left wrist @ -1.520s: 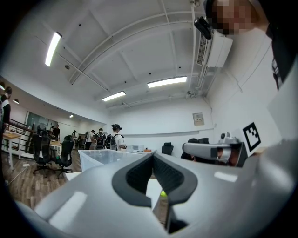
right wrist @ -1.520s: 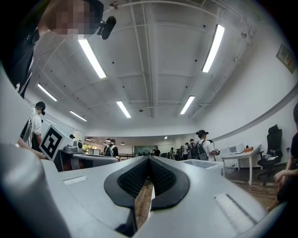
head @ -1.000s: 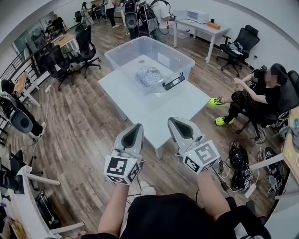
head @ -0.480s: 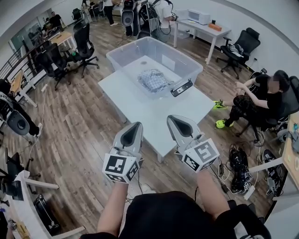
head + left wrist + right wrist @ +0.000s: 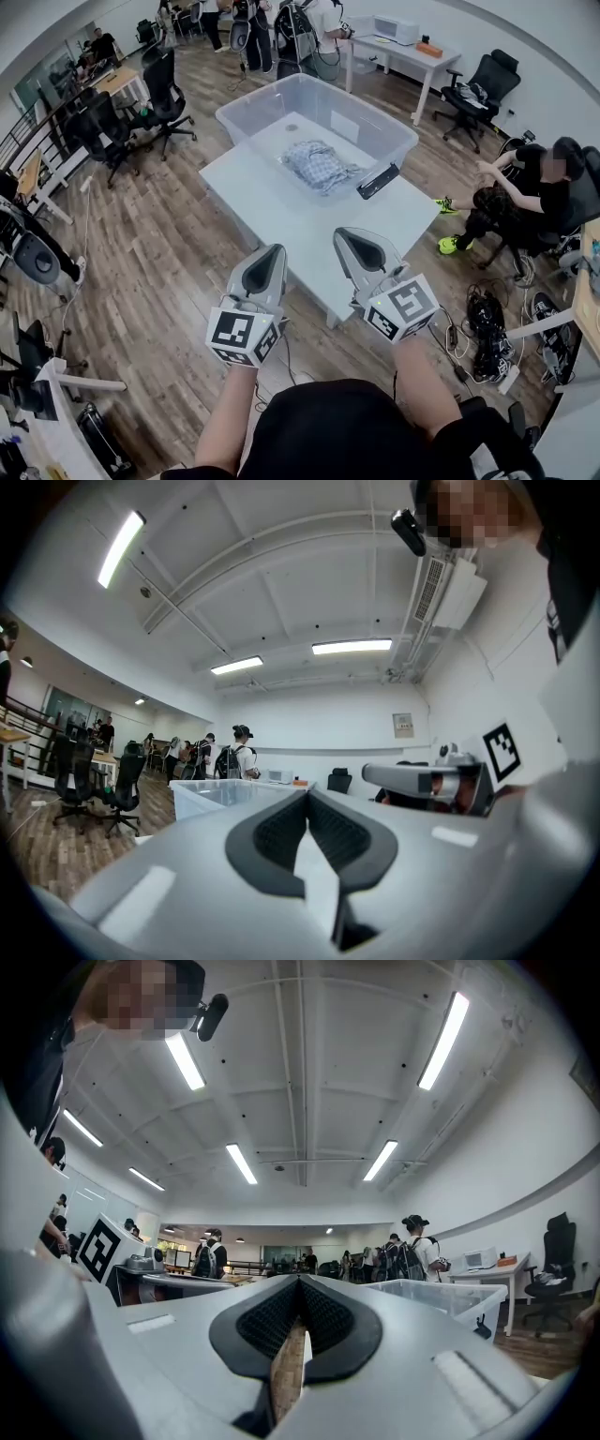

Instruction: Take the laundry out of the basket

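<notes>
Wood floor (image 5: 169, 244) all round, with office chairs (image 5: 164, 84) far left and a seated person (image 5: 534, 187) on the right. On the far end of a white table (image 5: 309, 225) sits the clear basket (image 5: 394, 141), with checked laundry (image 5: 321, 165) bunched inside. My left gripper (image 5: 270, 258) and right gripper (image 5: 354, 240) hover near, jaws together, empty.

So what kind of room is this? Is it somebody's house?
Probably not a house. It looks like a shared office or lab workroom. There are black office chairs on wheels, white desks by the wall, and a tangle of cables on the wood floor.
</notes>
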`<state>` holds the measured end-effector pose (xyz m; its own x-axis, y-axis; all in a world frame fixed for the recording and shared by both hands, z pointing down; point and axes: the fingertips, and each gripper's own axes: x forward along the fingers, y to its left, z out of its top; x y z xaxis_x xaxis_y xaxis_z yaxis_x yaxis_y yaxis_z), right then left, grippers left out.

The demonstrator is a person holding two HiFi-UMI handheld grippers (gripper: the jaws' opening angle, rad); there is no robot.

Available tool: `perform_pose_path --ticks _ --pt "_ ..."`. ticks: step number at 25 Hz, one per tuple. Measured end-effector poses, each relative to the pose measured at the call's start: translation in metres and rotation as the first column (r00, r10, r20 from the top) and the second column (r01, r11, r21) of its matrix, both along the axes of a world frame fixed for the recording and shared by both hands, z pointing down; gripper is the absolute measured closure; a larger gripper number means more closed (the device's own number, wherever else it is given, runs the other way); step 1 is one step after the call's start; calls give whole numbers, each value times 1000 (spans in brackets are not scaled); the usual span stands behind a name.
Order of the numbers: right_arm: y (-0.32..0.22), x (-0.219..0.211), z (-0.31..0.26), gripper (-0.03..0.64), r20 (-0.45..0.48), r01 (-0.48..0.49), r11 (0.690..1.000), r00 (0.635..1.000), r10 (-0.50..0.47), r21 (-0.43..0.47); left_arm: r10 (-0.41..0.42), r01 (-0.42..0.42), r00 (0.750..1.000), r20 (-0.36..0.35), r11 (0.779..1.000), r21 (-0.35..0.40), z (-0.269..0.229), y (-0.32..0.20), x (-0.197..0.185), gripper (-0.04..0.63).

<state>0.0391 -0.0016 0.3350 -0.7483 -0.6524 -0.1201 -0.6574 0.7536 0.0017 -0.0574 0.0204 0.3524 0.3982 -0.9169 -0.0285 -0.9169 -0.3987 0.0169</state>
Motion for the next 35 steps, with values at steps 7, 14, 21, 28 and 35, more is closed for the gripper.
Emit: perform_pose_path --ticks 7,14,21,28,35 --pt "-1 -14 0 617 18 -41 999 999 41 0 48 -48 999 17 999 3 2 1 -12 586" --pt "-1 -23 8 617 -9 -57 998 998 57 -17 42 -42 999 -17 999 -9 8 -1 -22 586" --pt "-20 -26 5 617 -25 -77 997 997 76 -27 19 -21 999 -42 999 -29 11 -11 -32 586" --pt "-52 -31 7 617 -21 -72 997 997 72 -35 5 -8 999 -52 999 -51 19 -41 -40 586" --pt "-93 -34 4 617 -17 -67 997 998 66 -31 2 -5 999 -54 999 -52 17 -80 -41 586"
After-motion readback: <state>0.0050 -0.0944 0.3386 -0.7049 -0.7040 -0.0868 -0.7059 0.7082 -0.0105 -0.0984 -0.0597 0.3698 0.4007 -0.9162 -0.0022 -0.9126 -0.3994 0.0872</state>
